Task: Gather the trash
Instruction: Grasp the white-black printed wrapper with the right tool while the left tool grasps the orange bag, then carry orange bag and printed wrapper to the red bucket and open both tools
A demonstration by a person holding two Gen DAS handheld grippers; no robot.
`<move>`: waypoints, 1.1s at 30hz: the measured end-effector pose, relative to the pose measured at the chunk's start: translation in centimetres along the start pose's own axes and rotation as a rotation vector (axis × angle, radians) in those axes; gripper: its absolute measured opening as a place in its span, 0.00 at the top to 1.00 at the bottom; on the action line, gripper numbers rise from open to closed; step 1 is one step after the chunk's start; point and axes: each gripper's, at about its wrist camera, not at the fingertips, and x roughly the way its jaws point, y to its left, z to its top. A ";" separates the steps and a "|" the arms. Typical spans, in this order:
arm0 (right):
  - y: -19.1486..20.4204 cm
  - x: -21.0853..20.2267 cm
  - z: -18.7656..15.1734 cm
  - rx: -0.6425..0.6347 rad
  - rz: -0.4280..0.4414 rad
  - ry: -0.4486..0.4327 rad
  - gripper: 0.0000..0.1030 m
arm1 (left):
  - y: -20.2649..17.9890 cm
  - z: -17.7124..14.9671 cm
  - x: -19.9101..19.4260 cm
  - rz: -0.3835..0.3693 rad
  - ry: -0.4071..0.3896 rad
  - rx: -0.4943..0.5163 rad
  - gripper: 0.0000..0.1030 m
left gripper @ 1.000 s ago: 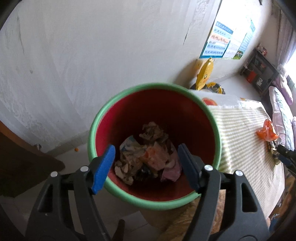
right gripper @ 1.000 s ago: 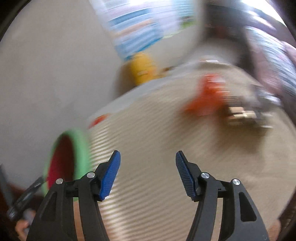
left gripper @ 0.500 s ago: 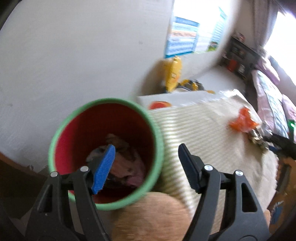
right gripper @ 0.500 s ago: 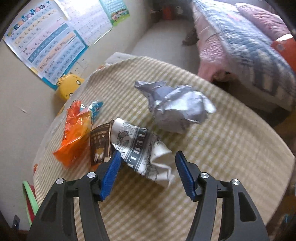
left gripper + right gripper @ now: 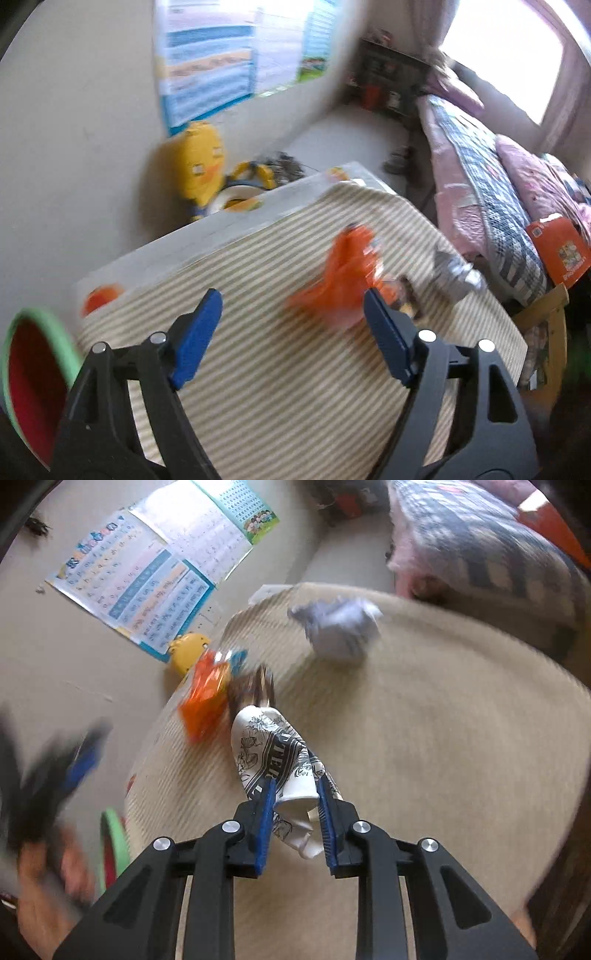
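Broadly, the striped table [image 5: 443, 738] carries the remaining litter, with the red bin [image 5: 33, 373] off its edge at nine o'clock, handy for drops. A silver foil wad [image 5: 338, 631] lies at twelve o'clock, an orange wrapper [image 5: 340, 284] at eleven. The right gripper [image 5: 295, 805] is clenched on a crumpled paper cup [image 5: 269, 746], likely bound for the bin. The left gripper [image 5: 291, 332], empty, is spreading its jaws toward the wrapper.
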 end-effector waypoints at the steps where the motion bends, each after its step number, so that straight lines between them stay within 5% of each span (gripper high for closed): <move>1: 0.2 -0.7 -1.6 0.007 0.008 0.002 0.79 | -0.7 0.5 0.9 0.002 0.008 0.013 0.26; 6: 0.3 -2.3 -6.6 0.067 0.036 0.011 0.79 | -3.4 1.7 5.9 -0.003 0.066 0.027 0.26; 17: -0.4 -2.8 -6.2 0.090 0.053 -0.004 0.79 | -4.1 0.2 11.4 0.004 0.272 -0.057 0.28; 19: -0.6 -2.9 -6.5 0.092 0.053 -0.003 0.79 | -4.6 -0.2 11.0 0.004 0.248 -0.020 0.43; 22: -0.5 -2.9 -6.5 0.087 0.051 -0.004 0.79 | -5.4 -0.7 10.4 0.018 0.249 0.035 0.52; 27: -0.2 -3.0 -6.5 0.084 0.043 -0.005 0.79 | -4.0 -1.7 8.5 0.024 0.245 0.008 0.55; 33: -0.1 -3.1 -6.9 0.077 0.025 -0.007 0.79 | -0.7 -4.4 1.3 0.013 0.137 -0.050 0.55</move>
